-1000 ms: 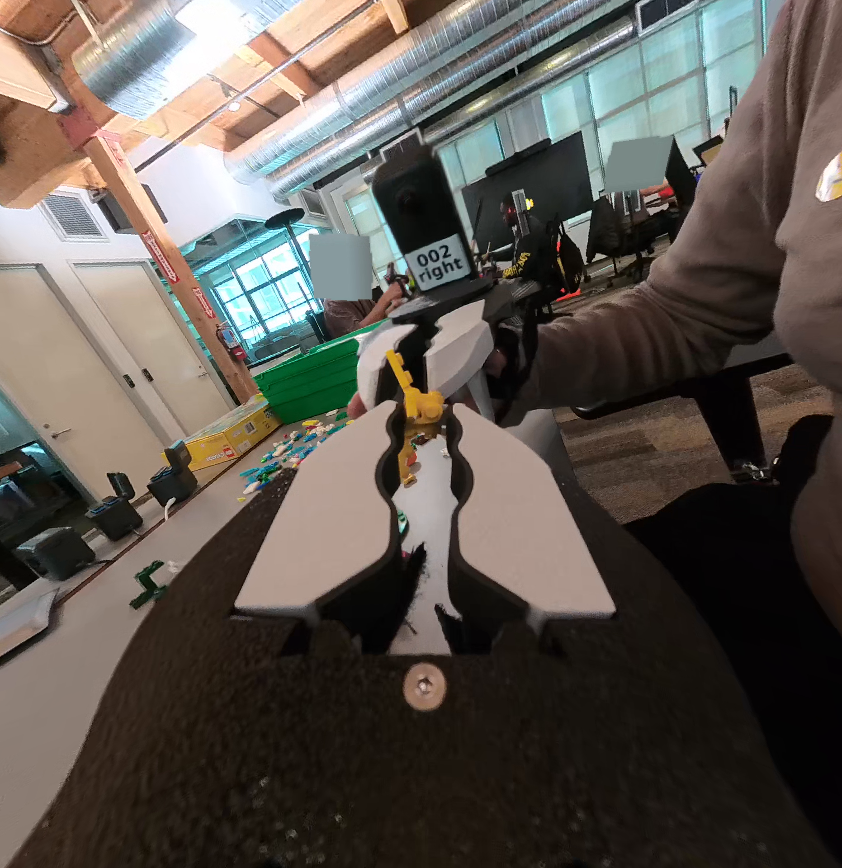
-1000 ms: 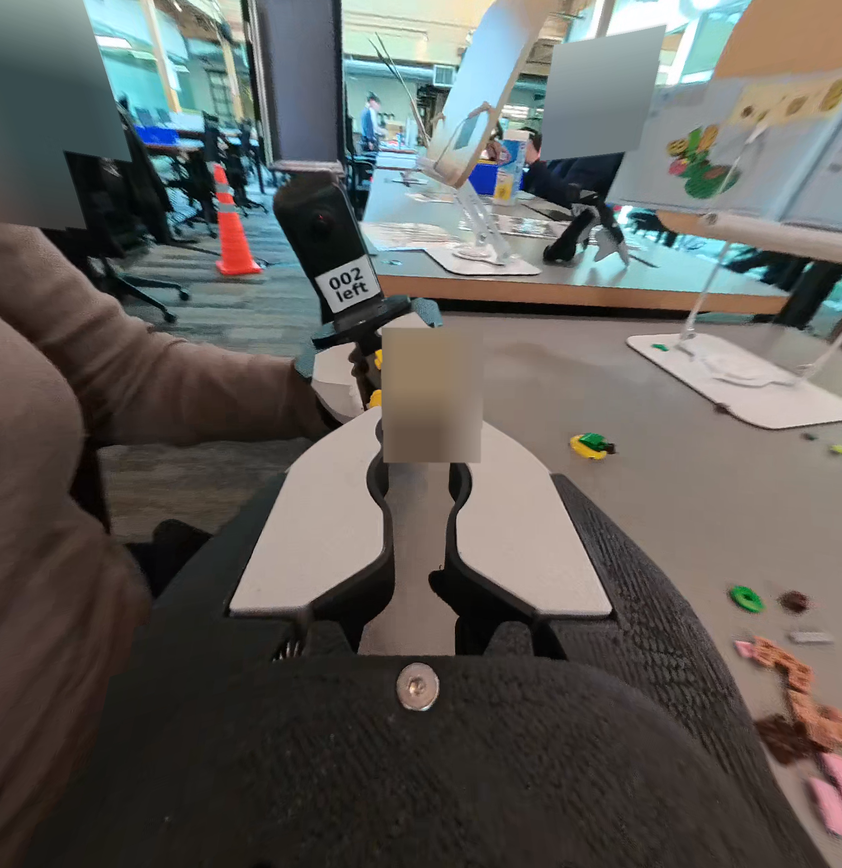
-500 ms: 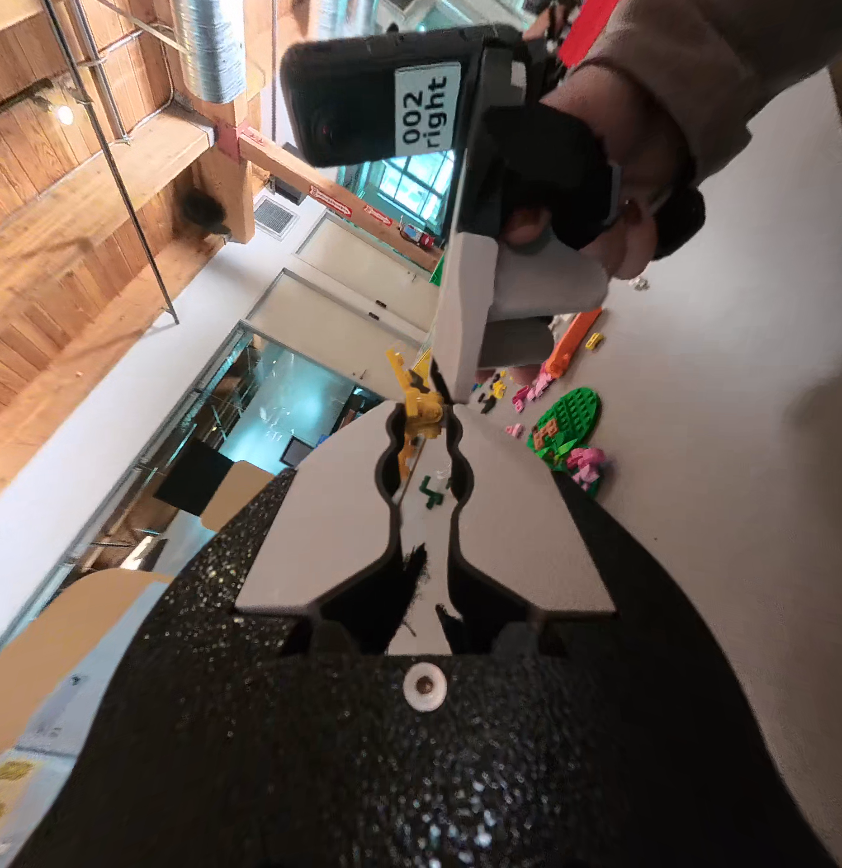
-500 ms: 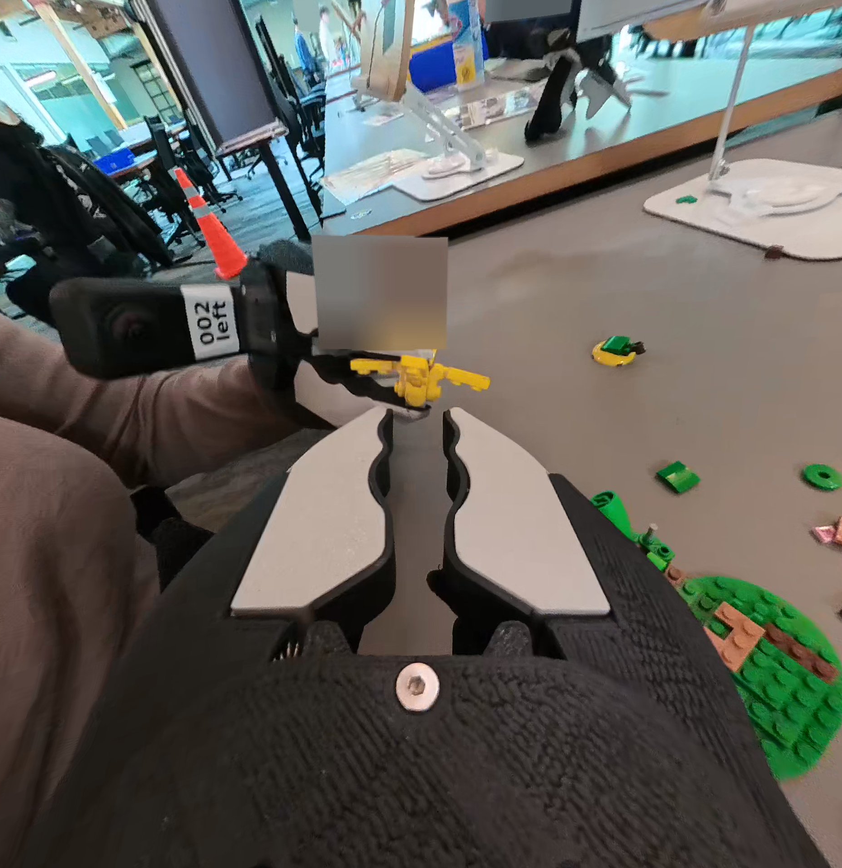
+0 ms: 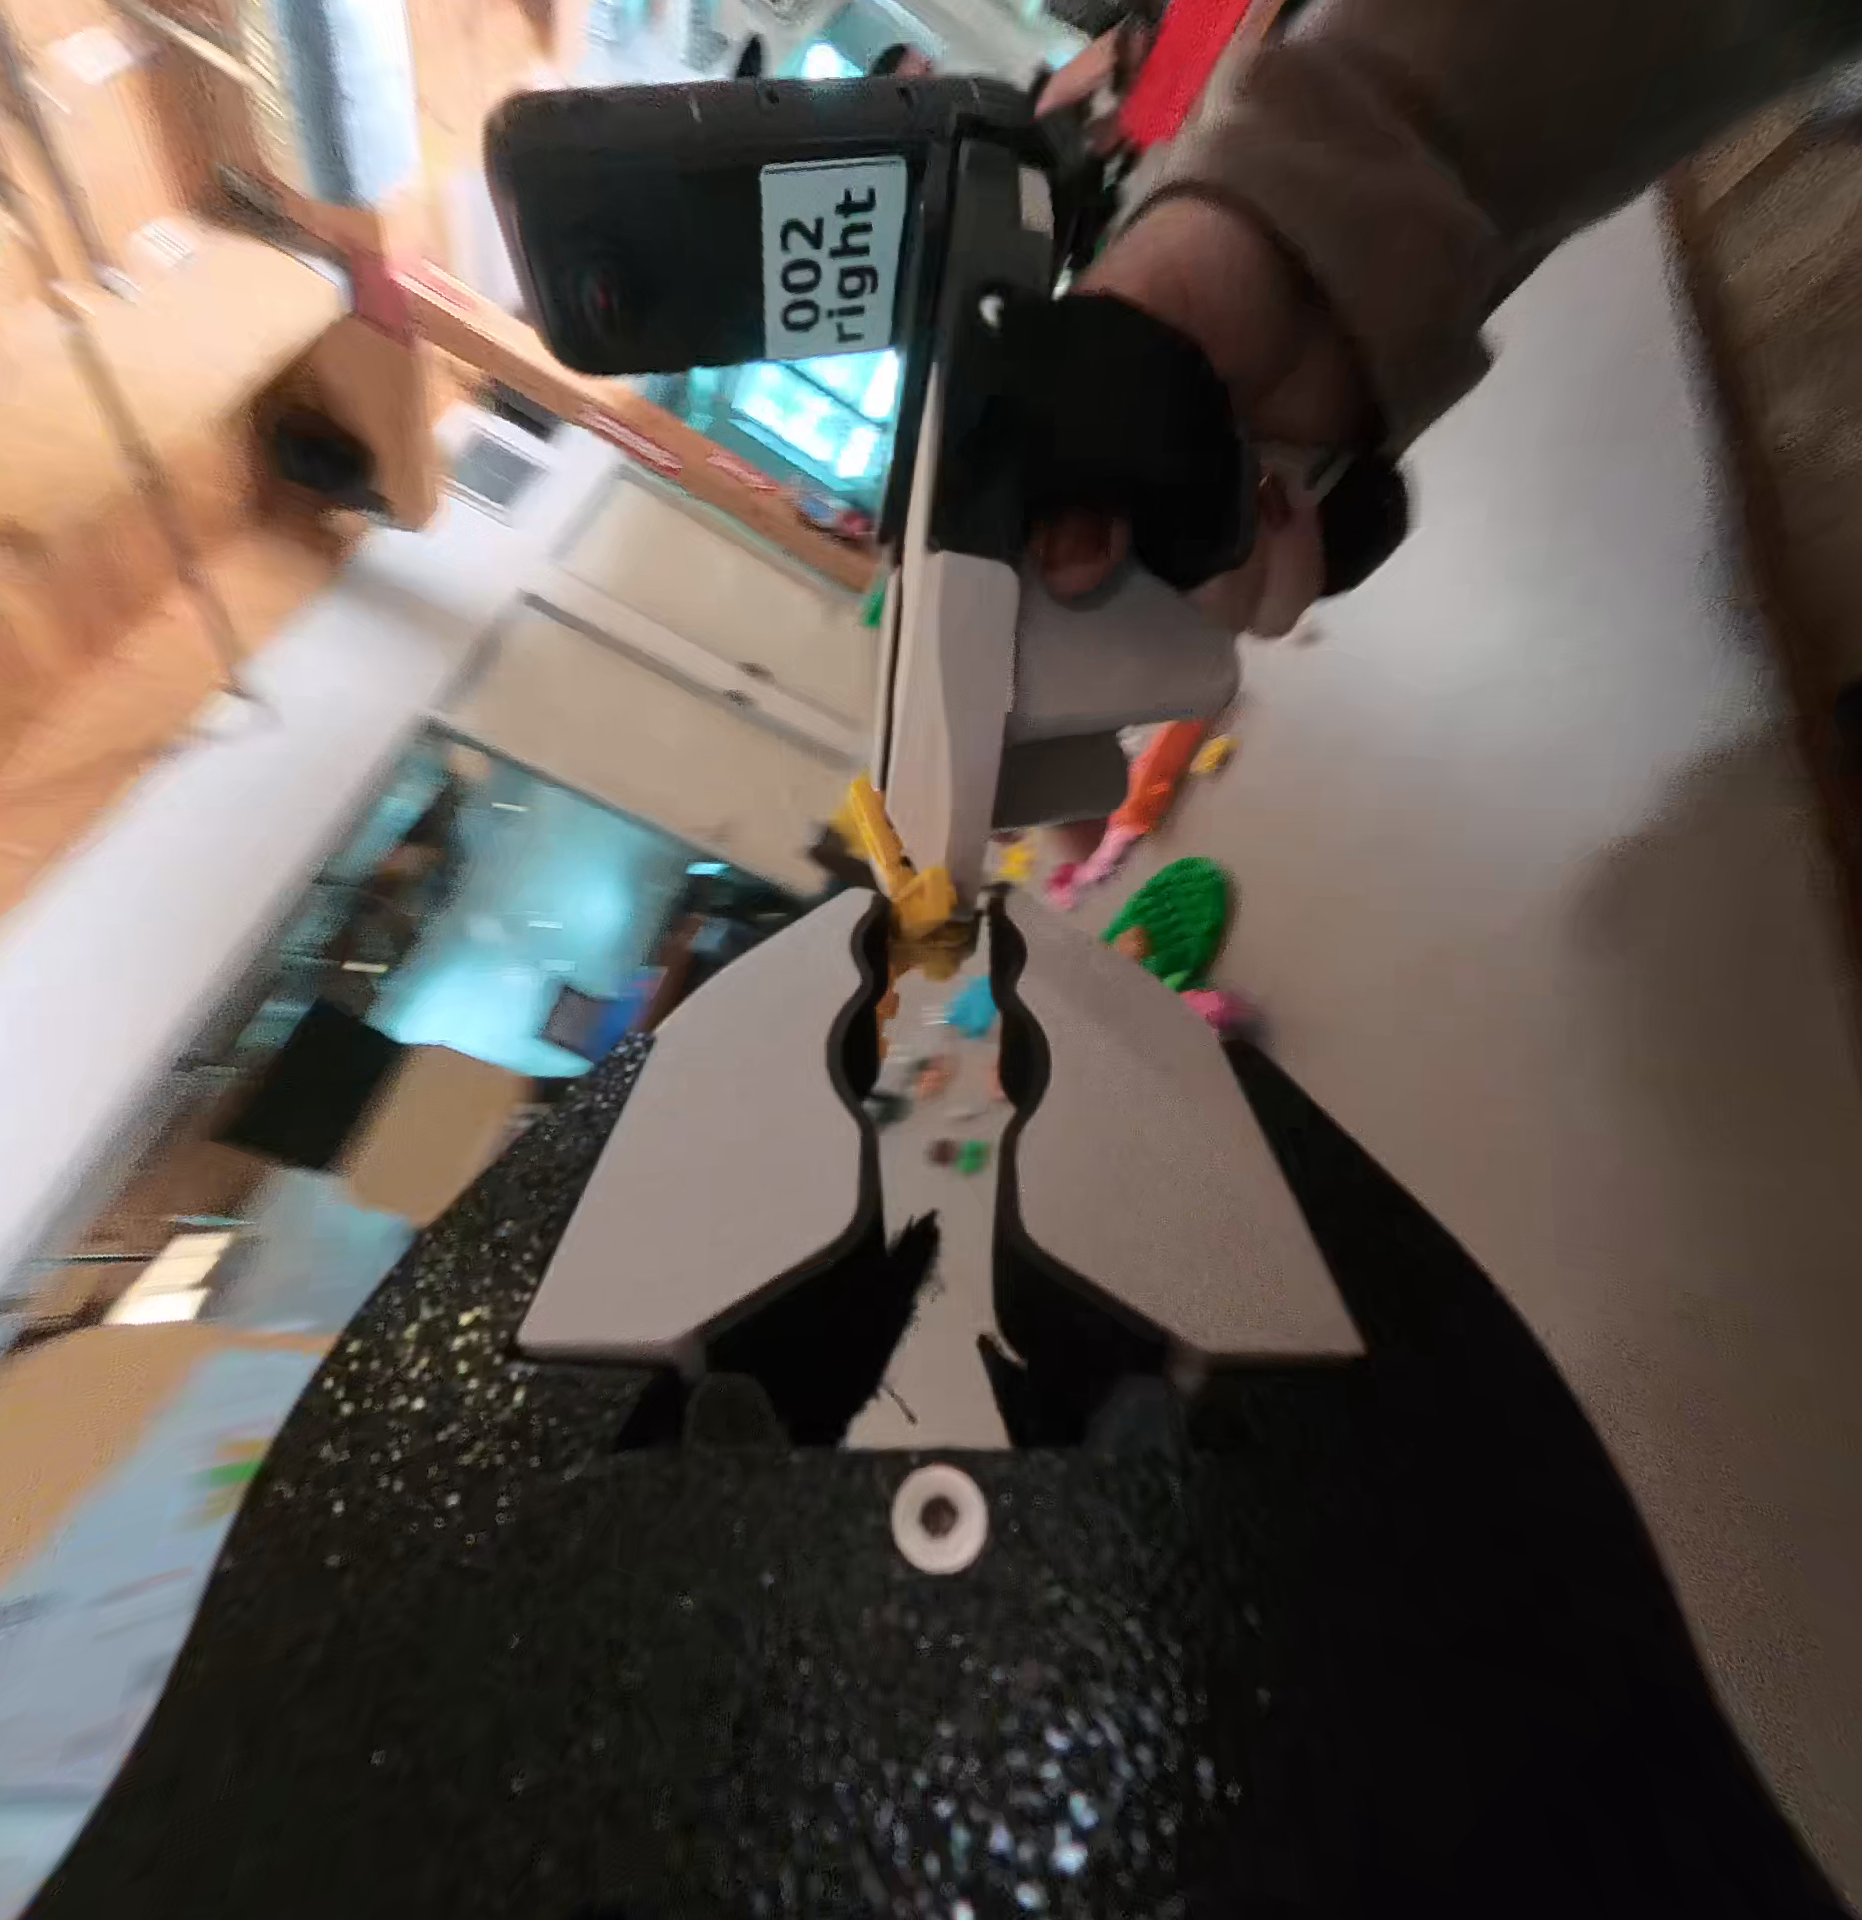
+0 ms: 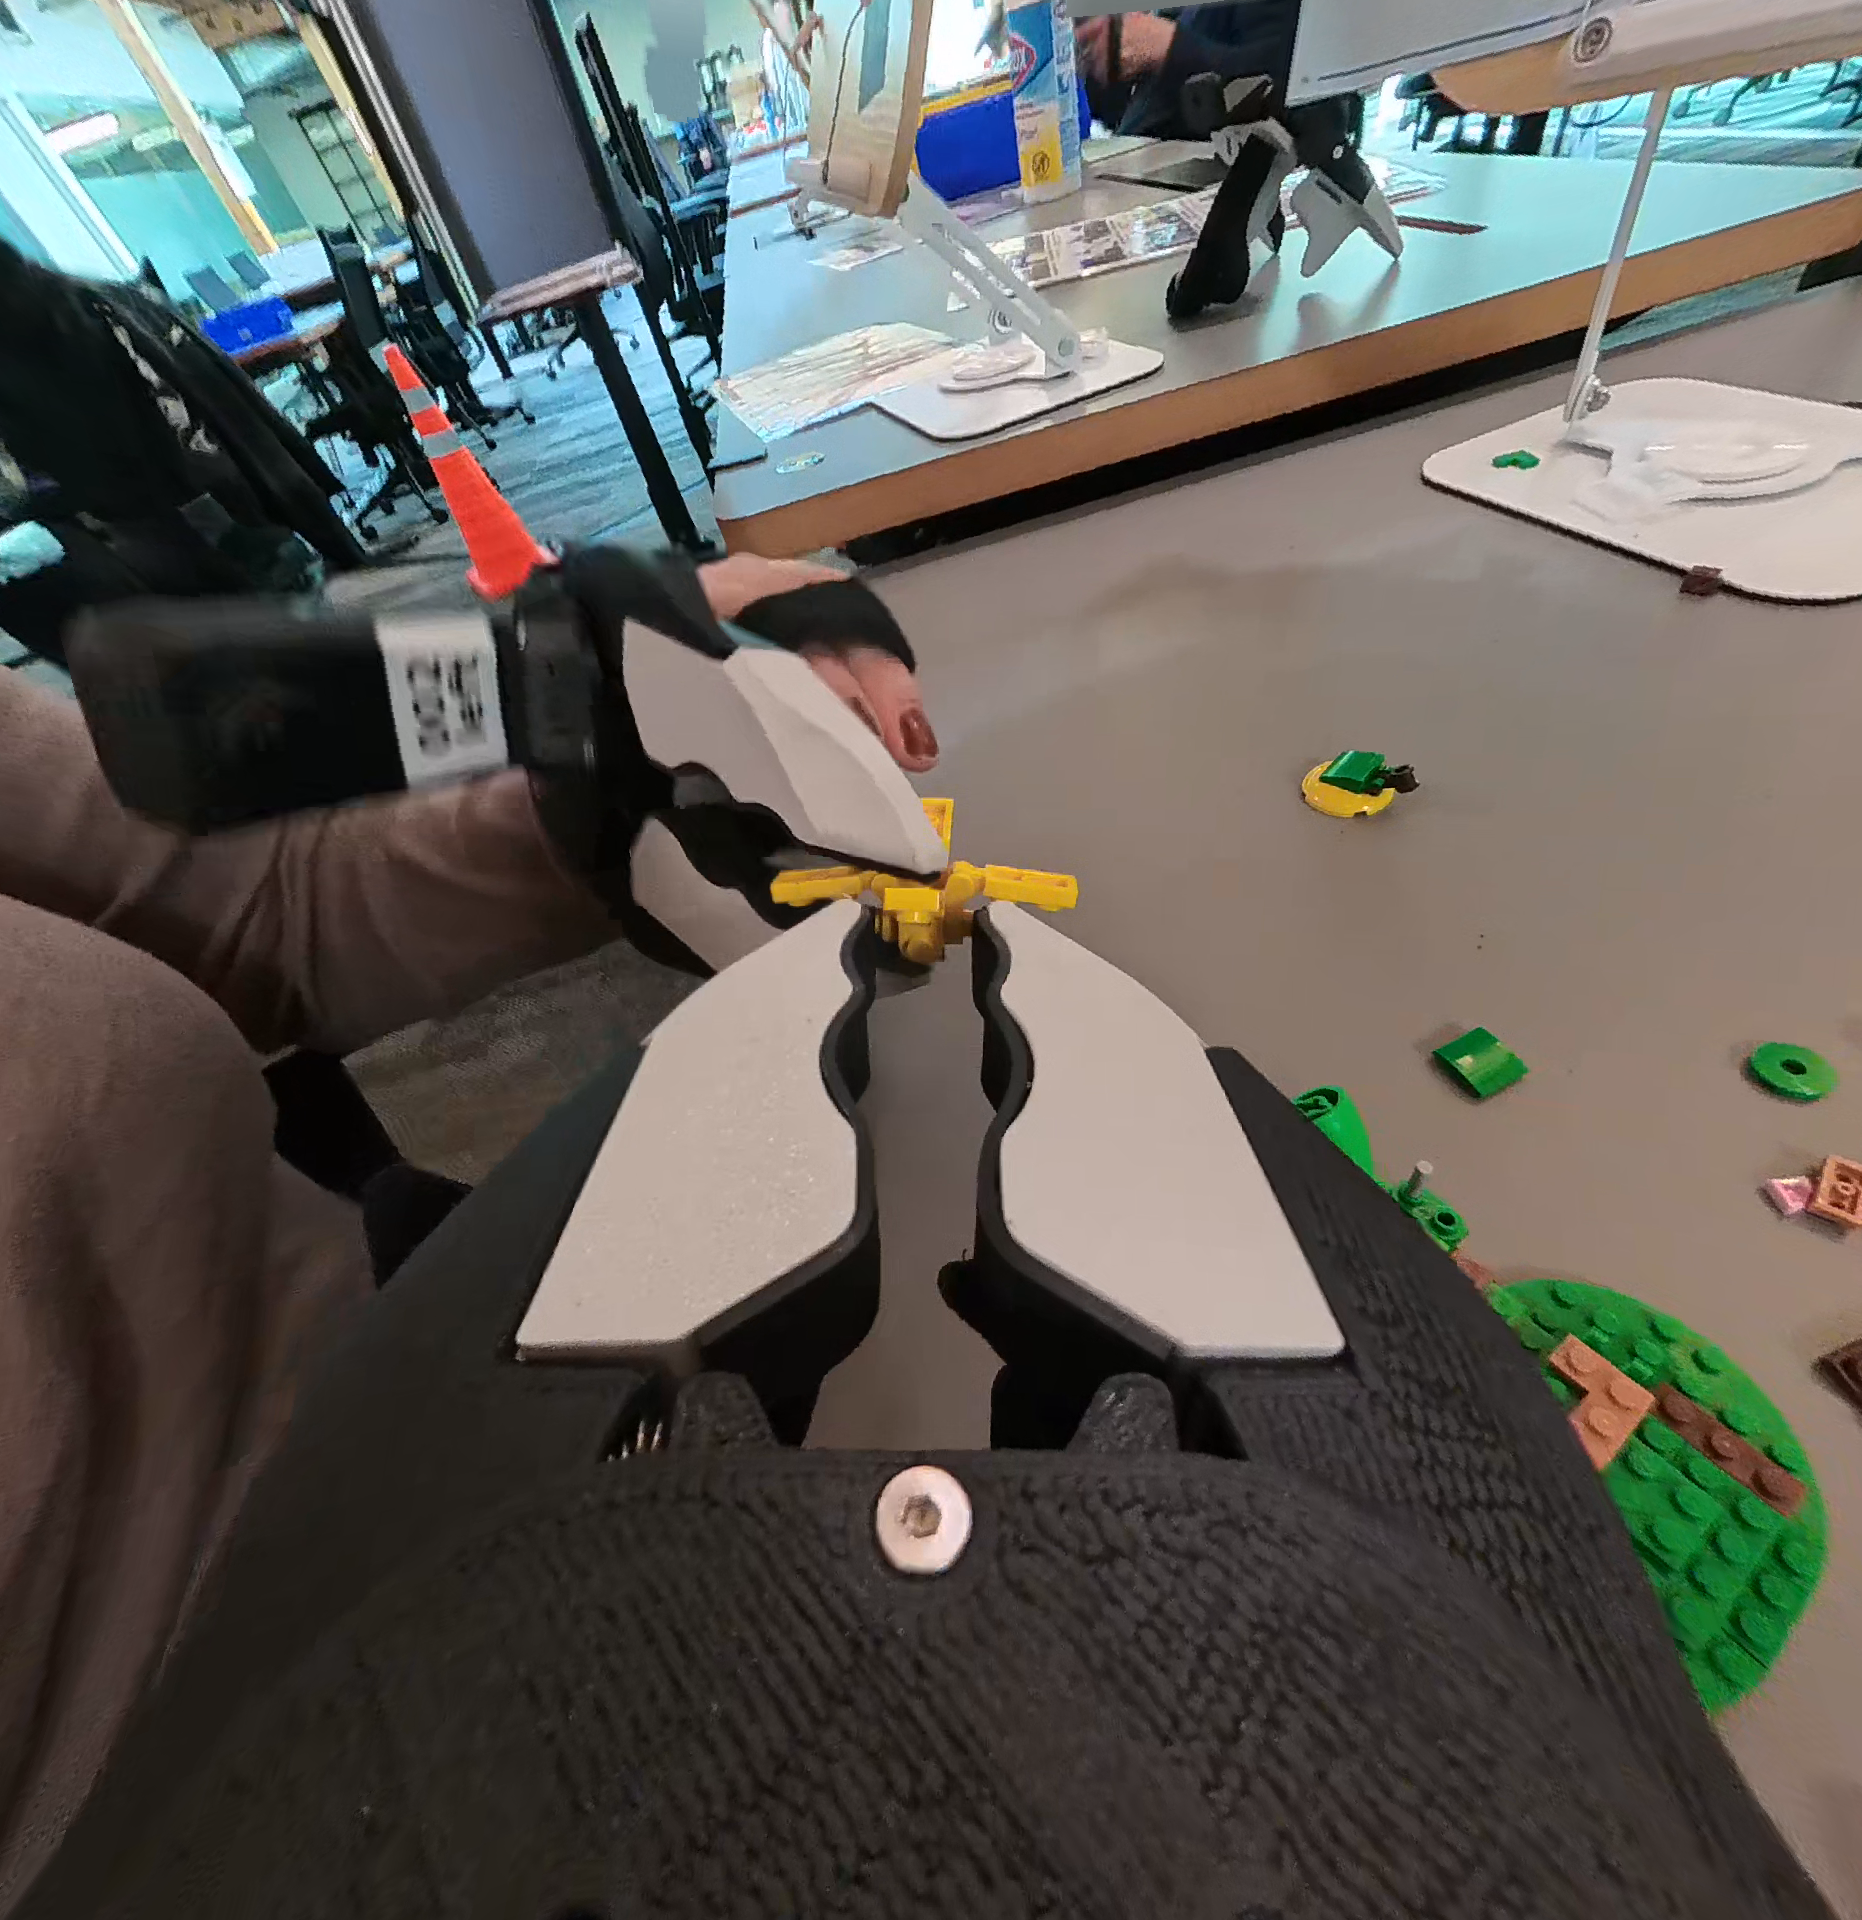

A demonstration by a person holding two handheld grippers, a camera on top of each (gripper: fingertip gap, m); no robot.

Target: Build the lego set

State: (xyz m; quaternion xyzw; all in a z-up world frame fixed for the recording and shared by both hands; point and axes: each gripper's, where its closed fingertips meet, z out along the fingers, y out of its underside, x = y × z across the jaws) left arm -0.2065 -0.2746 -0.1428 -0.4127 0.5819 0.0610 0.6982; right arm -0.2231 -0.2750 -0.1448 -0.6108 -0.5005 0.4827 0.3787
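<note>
Item: my left tool (image 6: 906,873), rolled on its side, its grey fingers nipped shut on a yellow piece (image 6: 922,899) held above the grey tabletop (image 6: 1166,665). My right tool (image 6: 922,925), level, meets it tip to tip, fingers narrowly parted around the piece's knobbly stub; whether they grip, I cannot tell. Piece: glossy studded plastic, long axis crosswise, thin arms pointing left and right.

Both wrist views face, close-up, one yellow piece (image 5: 922,902) (image 6: 922,906).
</note>
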